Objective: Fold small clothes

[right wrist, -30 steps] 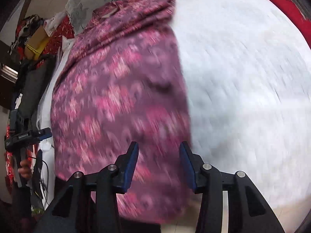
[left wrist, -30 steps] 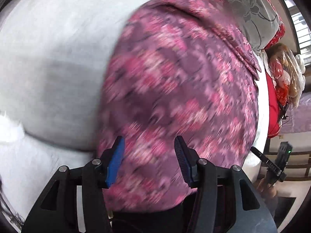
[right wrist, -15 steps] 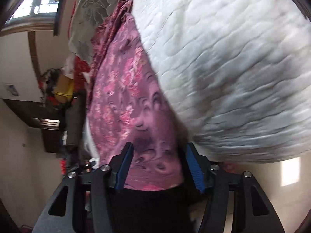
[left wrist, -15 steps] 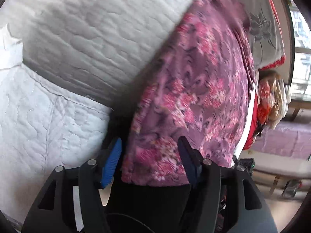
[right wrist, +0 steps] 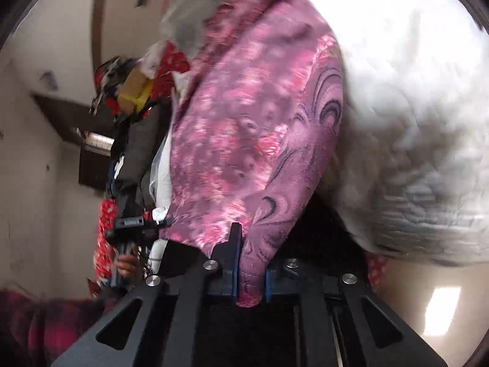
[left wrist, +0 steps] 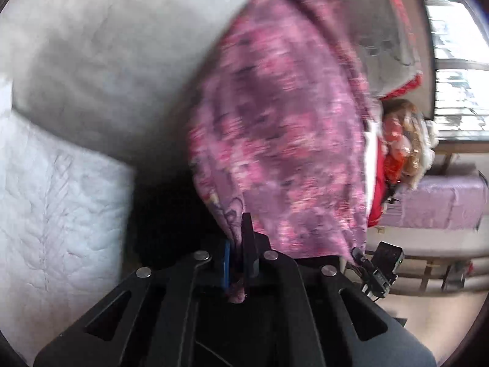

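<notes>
A purple garment with a pink flower print [left wrist: 275,122] lies lengthwise on the white quilted bed cover [left wrist: 61,198], its near hem hanging over the bed's edge. My left gripper [left wrist: 237,235] is shut on the hem's left corner, a tuft of cloth poking out below the blue pads. In the right wrist view the same garment [right wrist: 250,122] runs away from me. My right gripper [right wrist: 250,263] is closing on the hem's right corner, with a bunched fold pinched between its pads. The left gripper [right wrist: 134,226] and the hand holding it show at the far left.
A grey embroidered cloth [left wrist: 382,46] with red trim lies at the bed's far end. A heap of red clothes and bags [right wrist: 131,91] sits beside the bed. A purple-covered bench [left wrist: 443,202] stands under the window. The white cover [right wrist: 412,91] fills the right.
Both grippers moved down to the garment's near hem with jaws open around it. Both have now closed on the cloth, one at each corner.
</notes>
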A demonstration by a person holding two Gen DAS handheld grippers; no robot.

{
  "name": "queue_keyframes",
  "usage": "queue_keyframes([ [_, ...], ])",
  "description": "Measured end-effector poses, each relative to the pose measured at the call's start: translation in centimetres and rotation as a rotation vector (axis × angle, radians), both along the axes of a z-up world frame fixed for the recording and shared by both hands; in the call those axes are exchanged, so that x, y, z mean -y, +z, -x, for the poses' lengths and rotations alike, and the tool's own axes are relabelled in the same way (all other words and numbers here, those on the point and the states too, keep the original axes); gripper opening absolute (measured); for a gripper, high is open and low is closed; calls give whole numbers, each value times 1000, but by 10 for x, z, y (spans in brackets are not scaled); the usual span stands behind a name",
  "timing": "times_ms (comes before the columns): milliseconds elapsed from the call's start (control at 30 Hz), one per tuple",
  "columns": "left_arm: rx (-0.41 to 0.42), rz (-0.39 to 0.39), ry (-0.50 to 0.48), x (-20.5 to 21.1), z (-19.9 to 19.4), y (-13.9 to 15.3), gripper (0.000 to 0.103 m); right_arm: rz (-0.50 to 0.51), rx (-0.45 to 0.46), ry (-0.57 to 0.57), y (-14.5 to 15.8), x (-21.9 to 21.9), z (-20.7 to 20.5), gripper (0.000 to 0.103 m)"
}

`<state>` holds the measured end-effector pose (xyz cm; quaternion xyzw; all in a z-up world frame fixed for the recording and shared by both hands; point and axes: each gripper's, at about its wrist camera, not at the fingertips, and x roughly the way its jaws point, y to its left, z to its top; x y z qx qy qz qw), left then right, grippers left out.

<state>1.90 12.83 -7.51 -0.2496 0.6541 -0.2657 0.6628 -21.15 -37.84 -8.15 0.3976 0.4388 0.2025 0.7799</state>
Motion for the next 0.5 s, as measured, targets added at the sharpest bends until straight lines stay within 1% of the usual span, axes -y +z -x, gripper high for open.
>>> queue_keyframes([
  [67, 22, 48, 8, 6, -4, 14, 3, 21, 35, 1, 16, -1, -4, 11],
  [100, 33, 71, 13, 8, -8, 21, 3, 12, 53, -3, 24, 0, -6, 11],
  [200, 64, 106, 27, 15, -24, 36, 3, -18, 115, -31, 47, 4, -19, 11],
  [267, 75, 128, 41, 16, -36, 42, 3, -19, 145, -48, 56, 6, -30, 11],
  [400, 85, 154, 82, 23, -57, 49, 3, -29, 193, -98, 75, 23, -56, 11],
  [500, 105, 166, 122, 23, -81, 57, 3, -32, 206, -146, 84, 32, -78, 11],
])
